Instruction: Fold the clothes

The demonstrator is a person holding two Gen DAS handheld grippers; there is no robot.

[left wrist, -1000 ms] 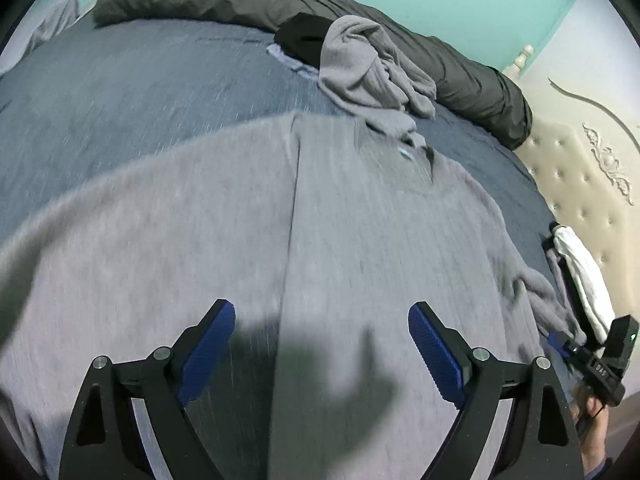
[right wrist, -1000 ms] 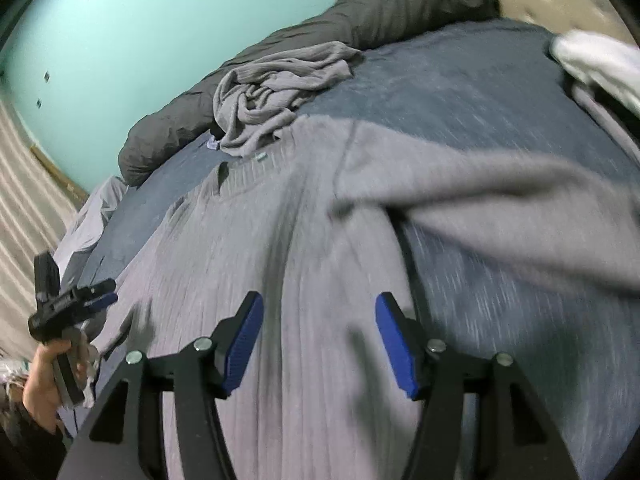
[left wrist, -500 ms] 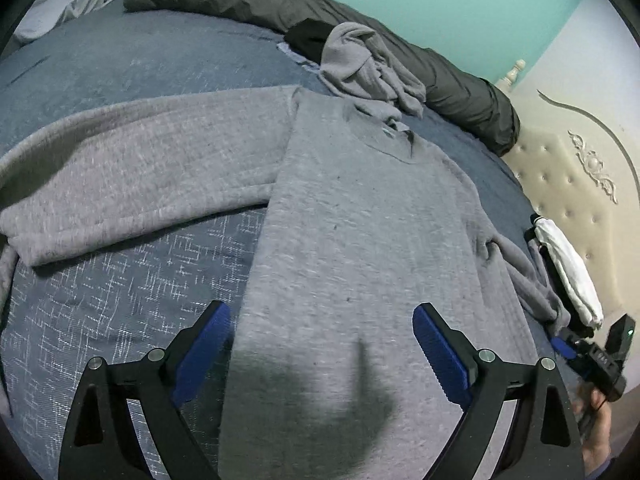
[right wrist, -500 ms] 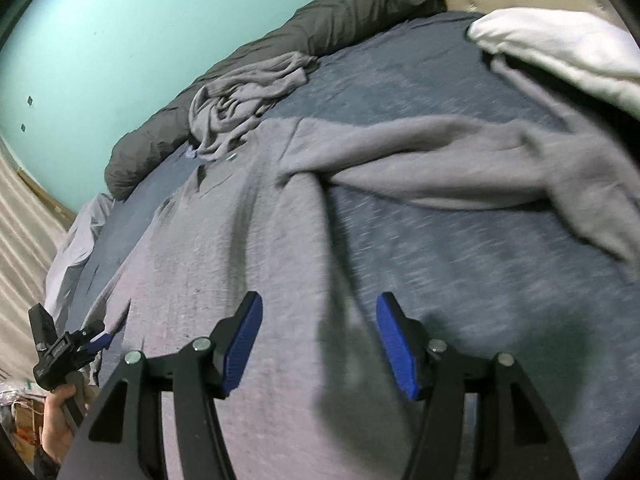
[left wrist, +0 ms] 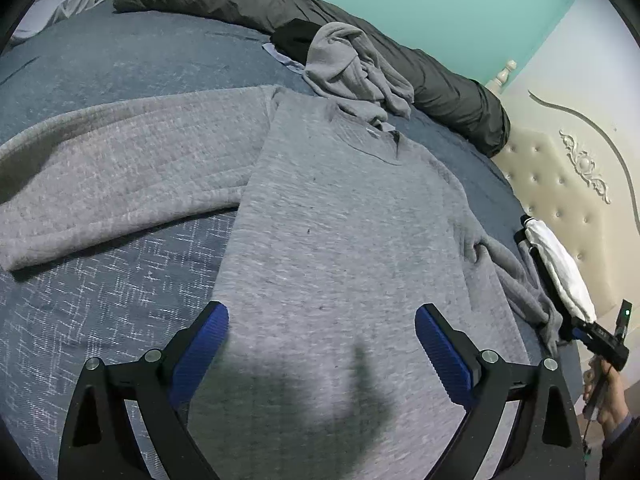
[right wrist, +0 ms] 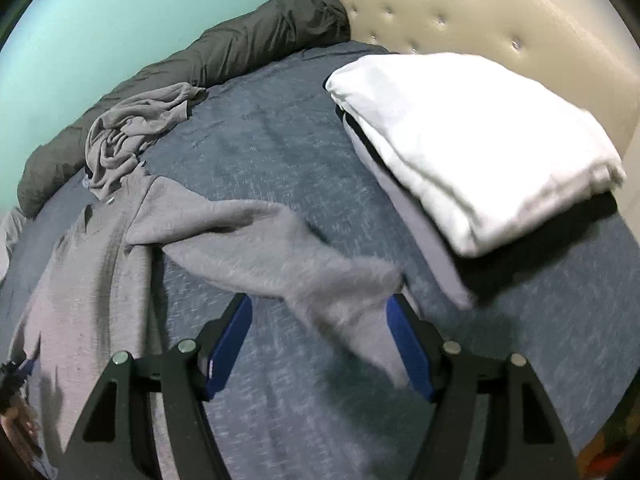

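Nearest the cameras: left gripper [left wrist: 322, 346] is hovering with jaws spread wide and empty over the hem, probably placed to pin or pick up the body for a fold.
Right gripper [right wrist: 320, 340]: its jaws are opening; the sleeve end is lying blurred between the blue pads, not visibly pinched.
Task's thing: grey knit long-sleeved sweater [left wrist: 352, 232] is lying flat on the blue-grey textured bed cover [left wrist: 100, 292], both sleeves spread sideways, likely laid out for folding inward.
Right sleeve [right wrist: 256, 248]: it is lying rumpled and seems to need straightening.
Beside it: folded white cloth stack [right wrist: 472, 140] is sitting near the headboard, seemingly finished work.
Farther: crumpled grey garment [left wrist: 356, 64] is waiting against the dark rolled duvet [left wrist: 248, 0].
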